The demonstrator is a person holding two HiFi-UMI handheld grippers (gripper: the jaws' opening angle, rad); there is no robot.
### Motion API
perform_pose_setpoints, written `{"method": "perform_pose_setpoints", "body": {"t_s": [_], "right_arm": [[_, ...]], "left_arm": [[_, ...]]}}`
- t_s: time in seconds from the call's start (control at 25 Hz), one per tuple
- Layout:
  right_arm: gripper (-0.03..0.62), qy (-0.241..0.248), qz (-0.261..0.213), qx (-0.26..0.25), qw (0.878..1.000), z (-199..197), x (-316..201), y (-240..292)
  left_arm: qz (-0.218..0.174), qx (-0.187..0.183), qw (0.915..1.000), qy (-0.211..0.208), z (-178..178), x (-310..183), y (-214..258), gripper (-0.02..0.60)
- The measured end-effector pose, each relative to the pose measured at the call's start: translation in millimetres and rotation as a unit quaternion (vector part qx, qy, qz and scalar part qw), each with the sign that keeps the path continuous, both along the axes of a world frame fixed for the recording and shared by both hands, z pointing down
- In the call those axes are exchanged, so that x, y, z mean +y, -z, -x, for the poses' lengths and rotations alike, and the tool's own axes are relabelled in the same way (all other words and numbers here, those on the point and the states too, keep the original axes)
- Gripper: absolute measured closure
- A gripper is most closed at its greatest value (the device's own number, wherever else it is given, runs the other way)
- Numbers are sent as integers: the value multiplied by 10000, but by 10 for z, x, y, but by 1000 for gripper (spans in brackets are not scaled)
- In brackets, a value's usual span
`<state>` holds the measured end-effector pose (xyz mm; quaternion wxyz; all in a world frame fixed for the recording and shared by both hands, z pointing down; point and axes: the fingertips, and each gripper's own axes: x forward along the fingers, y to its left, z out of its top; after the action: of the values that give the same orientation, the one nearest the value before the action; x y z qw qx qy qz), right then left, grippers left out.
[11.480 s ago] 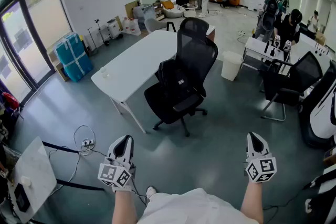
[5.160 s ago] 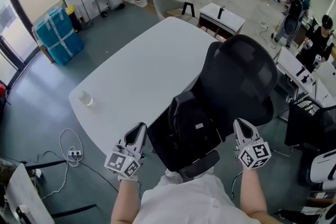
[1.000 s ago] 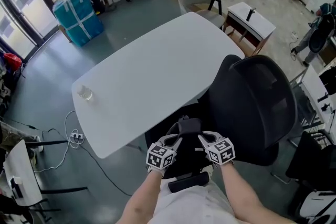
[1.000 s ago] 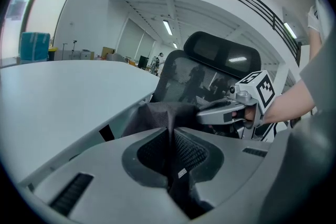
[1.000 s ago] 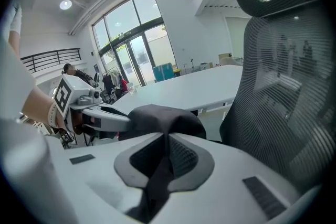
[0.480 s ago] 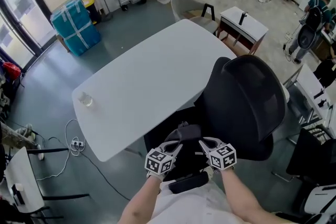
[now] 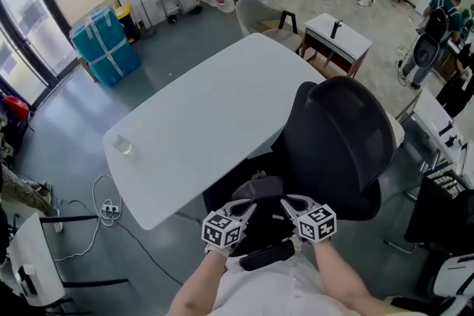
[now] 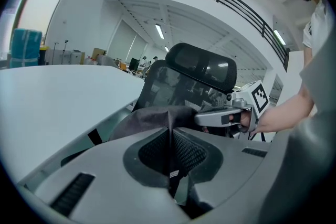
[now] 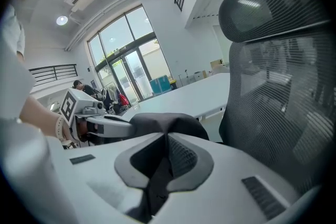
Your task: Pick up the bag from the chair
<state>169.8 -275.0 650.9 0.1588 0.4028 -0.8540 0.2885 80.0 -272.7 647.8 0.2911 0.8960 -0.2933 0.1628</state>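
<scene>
A black bag (image 7: 261, 224) sits on the seat of a black mesh office chair (image 7: 341, 137), right below me. My left gripper (image 7: 249, 206) and right gripper (image 7: 286, 202) meet at the bag's bunched top (image 7: 261, 187), one on each side. In the left gripper view the left gripper (image 8: 170, 140) has its jaws shut on a fold of the bag's fabric (image 8: 152, 119), having just closed on it. The right gripper (image 9: 167, 147) is likewise shut on the bag's dark fabric (image 9: 163, 122). Each gripper view shows the other gripper just beyond the bag.
A large white table (image 7: 207, 115) runs close along the chair's left side, with a small cup (image 7: 122, 146) near its left corner. The chair's armrest (image 7: 261, 257) lies just below the grippers. Cables (image 7: 104, 197) trail on the floor at left. More desks and people stand at the back right.
Both grippers have risen a little together, still pinching the top of the bag, which has bunched up higher between them. The left jaws have tightened on the fabric.
</scene>
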Motion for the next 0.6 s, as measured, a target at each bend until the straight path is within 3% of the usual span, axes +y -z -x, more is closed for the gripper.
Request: {"method": "perform_pose_setpoints", "body": {"t_s": [0.28,0.6], "right_arm": [[563,-153,-517,-265,9982,-26,-142,494],[565,-290,-1427,-541,9879,-87,-380,1335]], "left_arm": [[-644,218,9977,47,-7,-203,524,541],[-1462,528,9878,130,-28,-421,1354,546]]}}
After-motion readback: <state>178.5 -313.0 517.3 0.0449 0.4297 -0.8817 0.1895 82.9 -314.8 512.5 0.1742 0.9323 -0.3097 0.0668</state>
